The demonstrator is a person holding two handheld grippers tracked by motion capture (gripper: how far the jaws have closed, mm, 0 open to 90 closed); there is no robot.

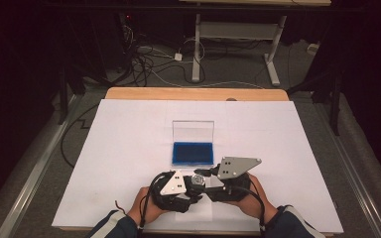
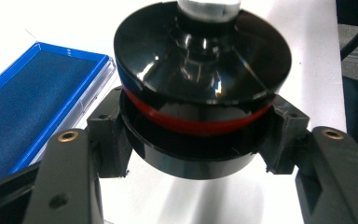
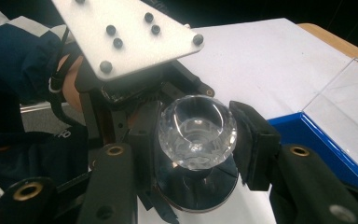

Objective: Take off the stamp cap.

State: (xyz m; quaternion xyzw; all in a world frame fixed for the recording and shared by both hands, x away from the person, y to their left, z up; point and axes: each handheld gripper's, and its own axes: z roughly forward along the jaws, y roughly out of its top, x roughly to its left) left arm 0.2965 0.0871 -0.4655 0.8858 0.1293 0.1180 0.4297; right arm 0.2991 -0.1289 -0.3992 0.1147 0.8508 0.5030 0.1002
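On the white sheet covering the table, at about 7 o'clock from the blue case, the left hand is holding the left gripper near the front edge, with its grey plate facing up. In the left gripper view, its 2 jaws are pressing narrowly on the rim of a black round base, 1 pad at 9 o'clock and 1 at 3 o'clock of it, so the base is sitting gripped between them above the sheet. A red ring is running around the piece just above the pads, and a wider glossy black disc is sitting on top of that, with a clear glass knob rising at 12 o'clock. Moving right in the high view, the right gripper is meeting the left one at the middle of the table's near side, with the right hand behind it. In the right gripper view, its jaws are closing on the faceted glass knob, 1 pad at 3 o'clock touching it and the other at 9 o'clock. The blue case is lying open at 12 o'clock from both grippers, close by, its clear lid standing upright at the far side.
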